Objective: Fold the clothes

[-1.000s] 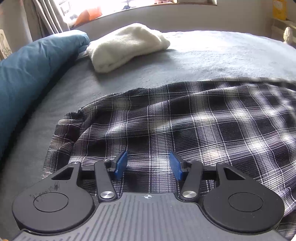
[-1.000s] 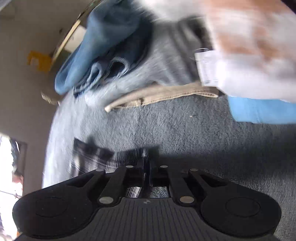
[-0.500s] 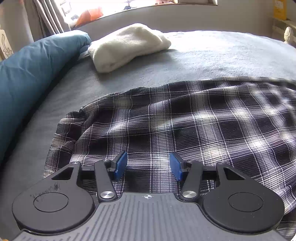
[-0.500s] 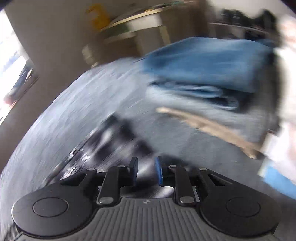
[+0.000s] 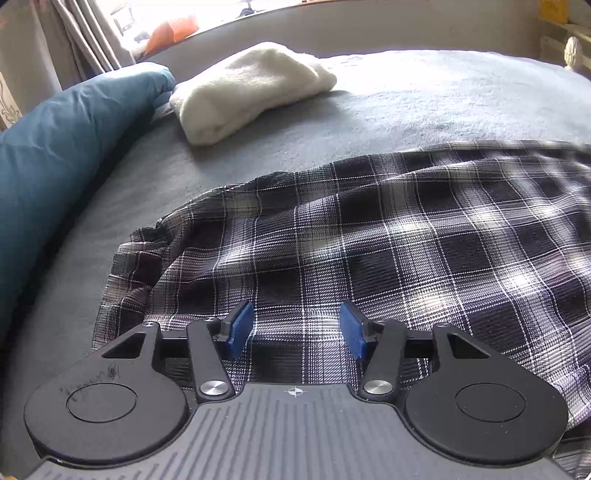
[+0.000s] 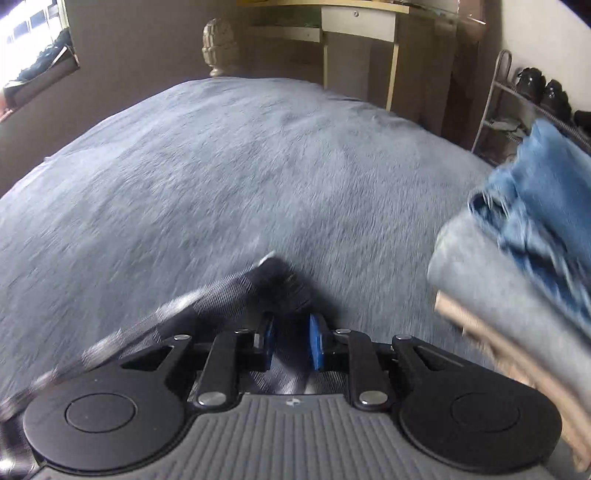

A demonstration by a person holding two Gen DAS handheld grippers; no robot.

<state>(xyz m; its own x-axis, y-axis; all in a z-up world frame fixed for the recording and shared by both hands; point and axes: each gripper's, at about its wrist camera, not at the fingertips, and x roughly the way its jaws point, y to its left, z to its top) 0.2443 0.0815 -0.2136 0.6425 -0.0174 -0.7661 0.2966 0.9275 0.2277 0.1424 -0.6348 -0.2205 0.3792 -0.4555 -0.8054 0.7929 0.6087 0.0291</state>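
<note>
The plaid shirt (image 5: 388, 251) lies spread and rumpled on the grey bed (image 5: 424, 96), its ragged far edge running across the middle of the left wrist view; beyond that edge the cover is bare up to a folded white towel (image 5: 251, 88) near the far rim; a teal pillow (image 5: 62, 147) lines the bed's left side, touching the towel's corner; a curtain (image 5: 88, 37) and bright window sit behind. In the right wrist view, which is blurred by motion, a wide stretch of bare bed (image 6: 240, 166) opens ahead; to the right a stack of folded clothes (image 6: 524, 266), blue denim over grey over tan, stands near the gripper; past the bed's end are a bedpost finial (image 6: 218, 44), a pale desk (image 6: 354, 26) and a shoe rack (image 6: 517, 103).

The left gripper (image 5: 296, 329) sits low over the shirt's near part, level, its blue fingers (image 5: 240, 328) spread wide with cloth beneath but nothing pinched. The right gripper (image 6: 291, 341) points along the bed; a dark bunched corner of the shirt (image 6: 273, 284) rises in front of and between its fingers (image 6: 316, 343), which stand partly apart; whether they grip the cloth cannot be told through the blur.
</note>
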